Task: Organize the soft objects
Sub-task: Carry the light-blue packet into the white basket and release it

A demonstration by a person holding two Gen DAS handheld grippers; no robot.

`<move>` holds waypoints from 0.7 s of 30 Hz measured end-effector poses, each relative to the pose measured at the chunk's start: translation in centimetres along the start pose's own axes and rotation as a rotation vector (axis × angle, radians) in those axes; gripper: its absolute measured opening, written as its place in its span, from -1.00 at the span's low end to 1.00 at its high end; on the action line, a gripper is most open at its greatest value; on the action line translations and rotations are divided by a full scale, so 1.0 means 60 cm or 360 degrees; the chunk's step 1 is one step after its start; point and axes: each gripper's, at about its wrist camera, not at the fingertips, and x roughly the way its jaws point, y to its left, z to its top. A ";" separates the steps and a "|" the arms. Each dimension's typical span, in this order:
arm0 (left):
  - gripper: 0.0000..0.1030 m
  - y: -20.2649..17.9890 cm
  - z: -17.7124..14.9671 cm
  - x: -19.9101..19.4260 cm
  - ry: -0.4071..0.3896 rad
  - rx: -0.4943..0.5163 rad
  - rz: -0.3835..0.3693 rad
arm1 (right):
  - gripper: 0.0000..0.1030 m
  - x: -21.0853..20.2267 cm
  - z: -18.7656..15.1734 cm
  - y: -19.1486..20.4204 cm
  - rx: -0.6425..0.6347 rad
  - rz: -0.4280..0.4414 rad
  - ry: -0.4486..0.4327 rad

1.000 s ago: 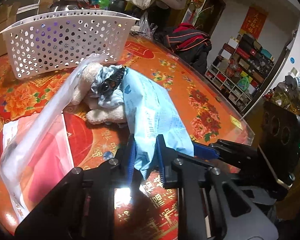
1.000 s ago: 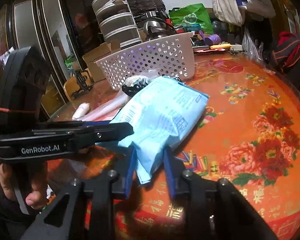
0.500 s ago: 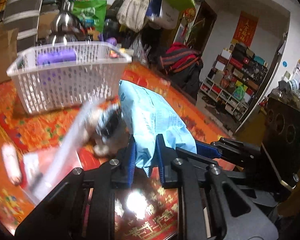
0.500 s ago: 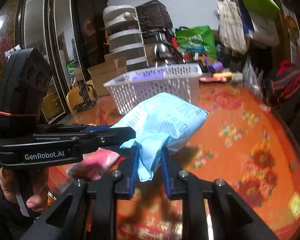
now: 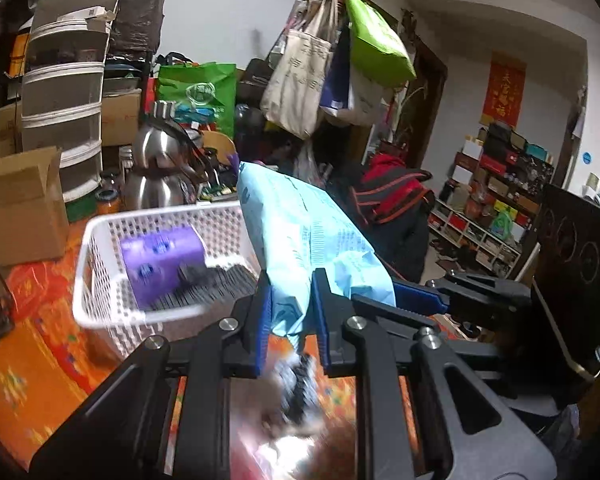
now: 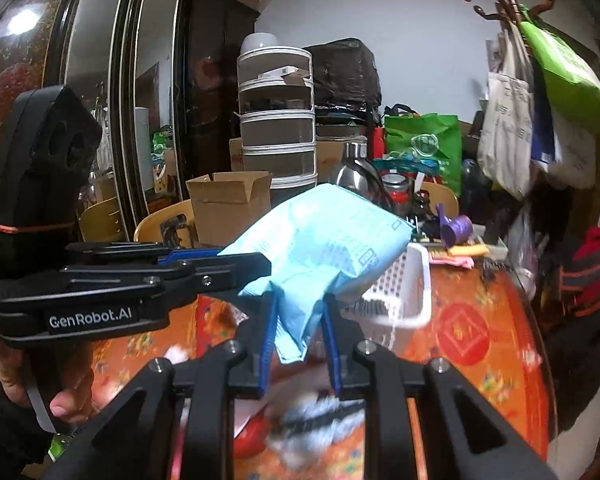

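Observation:
A light blue soft pack [image 5: 308,236] hangs in the air, held by both grippers at its near corners. My left gripper [image 5: 290,304] is shut on one corner. My right gripper [image 6: 298,320] is shut on another corner of the same pack [image 6: 324,244]. The white perforated basket [image 5: 100,248] stands on the table beyond and below the pack, with a purple pack [image 5: 160,264] inside. The basket also shows in the right wrist view [image 6: 404,300]. A plush toy [image 6: 316,420] lies blurred on the table below the grippers.
The table has a red and orange floral cover [image 5: 24,360]. A cardboard box [image 5: 24,204], a steel kettle [image 5: 156,172] and stacked drawers [image 5: 64,92] stand behind the basket. Bags hang on a coat rack [image 5: 332,60]. The person's hand holds the left gripper's handle [image 6: 28,380].
Both grippers have lifted the blue pack off the table and carried it up toward the basket. The basket's inside with the purple pack has come into view.

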 end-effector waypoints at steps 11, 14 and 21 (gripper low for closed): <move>-0.69 0.083 0.060 0.165 0.0103 -0.0086 0.0048 | -0.61 0.142 0.044 -0.087 0.0002 0.0040 0.0105; -0.69 0.100 0.057 0.209 0.0142 -0.0116 0.0054 | -0.61 0.175 0.040 -0.109 0.0016 0.0053 0.0138; -0.69 0.124 0.041 0.283 0.0223 -0.0132 0.0068 | -0.61 0.221 0.022 -0.141 0.0032 0.0058 0.0205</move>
